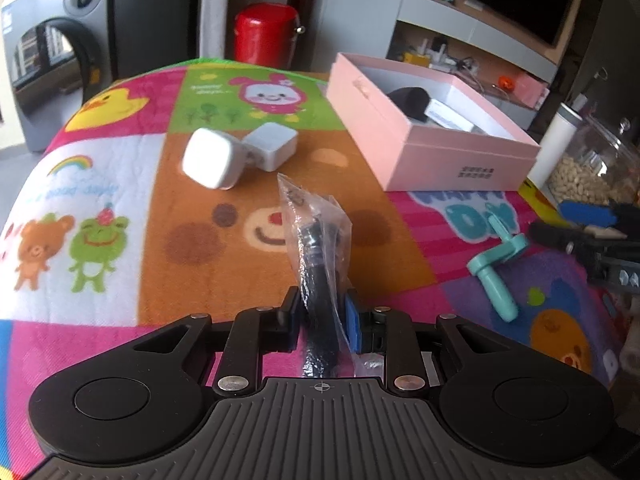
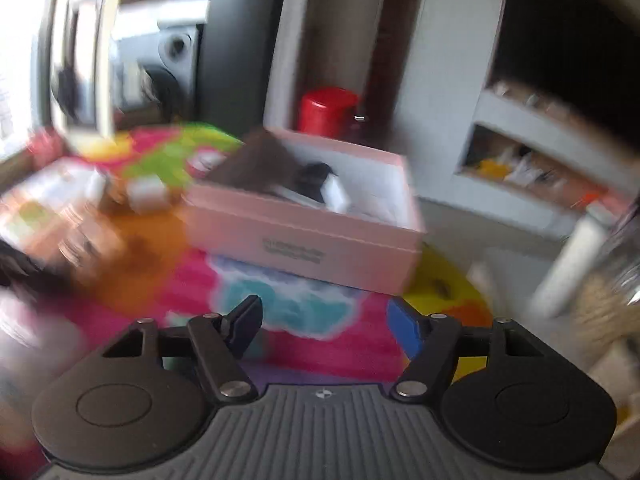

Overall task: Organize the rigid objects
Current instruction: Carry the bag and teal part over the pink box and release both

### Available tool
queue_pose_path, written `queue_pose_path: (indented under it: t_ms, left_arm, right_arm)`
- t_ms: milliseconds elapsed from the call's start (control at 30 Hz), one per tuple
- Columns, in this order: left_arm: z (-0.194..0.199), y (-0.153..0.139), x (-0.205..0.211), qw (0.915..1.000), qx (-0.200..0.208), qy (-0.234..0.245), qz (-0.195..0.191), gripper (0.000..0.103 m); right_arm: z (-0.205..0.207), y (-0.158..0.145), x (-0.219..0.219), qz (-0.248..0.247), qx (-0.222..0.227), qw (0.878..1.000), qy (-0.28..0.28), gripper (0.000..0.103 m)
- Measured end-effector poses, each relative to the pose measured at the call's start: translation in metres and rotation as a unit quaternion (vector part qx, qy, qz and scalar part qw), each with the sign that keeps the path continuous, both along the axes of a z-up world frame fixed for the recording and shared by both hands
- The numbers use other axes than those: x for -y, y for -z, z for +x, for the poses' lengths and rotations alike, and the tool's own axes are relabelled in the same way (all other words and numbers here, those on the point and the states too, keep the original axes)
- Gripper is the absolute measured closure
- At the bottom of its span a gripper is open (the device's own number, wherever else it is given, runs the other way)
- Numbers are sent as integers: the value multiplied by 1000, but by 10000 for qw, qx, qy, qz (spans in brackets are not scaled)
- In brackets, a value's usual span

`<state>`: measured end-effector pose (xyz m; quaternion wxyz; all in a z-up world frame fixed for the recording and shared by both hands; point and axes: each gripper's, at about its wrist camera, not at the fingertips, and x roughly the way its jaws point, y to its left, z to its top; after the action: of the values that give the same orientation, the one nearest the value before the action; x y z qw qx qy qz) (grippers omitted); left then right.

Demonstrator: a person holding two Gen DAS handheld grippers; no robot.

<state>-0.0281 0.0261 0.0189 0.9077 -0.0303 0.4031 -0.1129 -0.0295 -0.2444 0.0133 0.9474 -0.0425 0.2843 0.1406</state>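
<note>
Presently the left hand-held gripper [image 1: 322,320] is clamped on a bagged black part [image 1: 320,256] above the table [image 1: 100,184]; the right hand-held gripper [image 2: 326,330] hangs spread apart near the pink box [image 2: 304,236].

Both grippers are matte black: the left gripper [image 1: 322,316] and right gripper [image 2: 326,326] share ribbed grey bases, round side discs, silver screws, blue finger pads [image 1: 354,326] and a small crosshair mark.
</note>
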Motion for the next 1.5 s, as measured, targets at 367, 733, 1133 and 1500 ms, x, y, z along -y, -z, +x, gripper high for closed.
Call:
queue_pose_path:
  t_ms: [367, 733, 1133, 1500]
  left_arm:
    - [-1, 1, 6, 9994, 265, 204, 17, 80]
    - [41, -86, 23, 9893, 1075, 766, -614, 80]
    - [148, -96, 17, 9872, 678, 683, -1270, 78]
    - [122, -23, -92, 9913, 300, -827, -983, 76]
  right_arm:
    - [13, 27, -28, 115, -700, 9967, -398, 33]
    - [26, -53, 16, 689, 195, 9970, -277, 34]
    - [89, -62, 31, 941, 145, 9952, 209, 29]
    - [53, -9, -6, 615, -146, 9968, -482, 29]
